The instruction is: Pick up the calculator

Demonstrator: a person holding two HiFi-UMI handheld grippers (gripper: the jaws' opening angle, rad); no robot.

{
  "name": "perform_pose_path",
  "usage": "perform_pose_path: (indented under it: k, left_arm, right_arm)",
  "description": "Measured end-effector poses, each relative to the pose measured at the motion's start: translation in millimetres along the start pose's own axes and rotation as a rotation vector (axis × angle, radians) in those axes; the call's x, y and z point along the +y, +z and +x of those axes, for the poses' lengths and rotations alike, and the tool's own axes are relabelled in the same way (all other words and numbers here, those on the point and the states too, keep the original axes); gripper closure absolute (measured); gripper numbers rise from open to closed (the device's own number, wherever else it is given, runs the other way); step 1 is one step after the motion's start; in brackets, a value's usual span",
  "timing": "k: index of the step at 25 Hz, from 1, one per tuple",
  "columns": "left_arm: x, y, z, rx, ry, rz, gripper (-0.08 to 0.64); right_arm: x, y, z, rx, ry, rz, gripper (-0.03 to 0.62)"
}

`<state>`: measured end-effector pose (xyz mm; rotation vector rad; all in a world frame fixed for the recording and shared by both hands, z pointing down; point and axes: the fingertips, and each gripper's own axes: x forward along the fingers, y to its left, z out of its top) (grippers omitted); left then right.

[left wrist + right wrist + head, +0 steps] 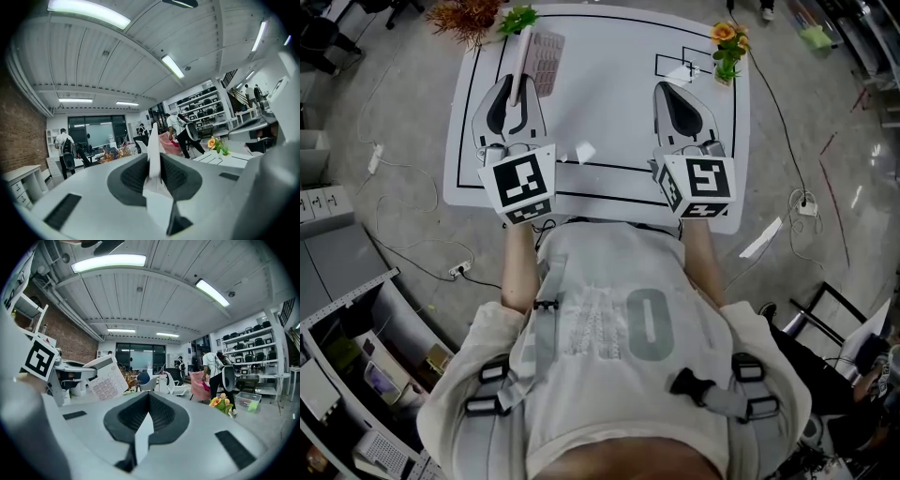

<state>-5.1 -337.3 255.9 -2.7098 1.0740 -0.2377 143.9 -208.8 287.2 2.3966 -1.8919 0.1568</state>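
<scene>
1. Currently pinching the calculator [546, 62] with the left tongs [519, 89], in the upper left of the head view. Closed on its thin body near one end, with the rest projecting past the tips.
2. Found the right tongs [675, 89] pressed together with nothing between them, hovering level over the white surface [609, 112] right of centre.
3. Judged lifted: seen in the right gripper view as raised and tilted at the left of the frame, apparently clear of the surface. Contact with the surface cannot be ruled out from the head view alone.
4. Recommended for the step in hand:
   - Hold the squeeze steady; risk of the slab pivoting, since only one end is gripped.
   - Raise straight and slowly, without rolling the wrist.
   - Stay clear of the dried plant [469, 17] at the top left edge and of the flower pot [727, 47] at the top right.
   - Leave the right tongs parked, well apart from the load.
5. Appearance of the calculator:
   - Flat, light-coloured and rectangular.
   - Rows of pale, slightly pinkish keys, with a darker display strip at the far end.
   - Turned on edge, keyed face towards the right of the frame.
   - Seen edge-on in the left gripper view as a narrow white blade.
   - Likely rigid and light, with smooth plastic prone to slipping.
</scene>
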Motion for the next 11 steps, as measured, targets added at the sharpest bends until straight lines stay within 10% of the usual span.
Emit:
perform_pose_path:
  k: [11]
  left_arm:
    - [-1.5,3.1,-10.8,-0.014,-0.024,0.006,0.476]
  right_arm:
    - [6.7,2.4,-10.7,-0.002,-0.02,-0.009,0.586]
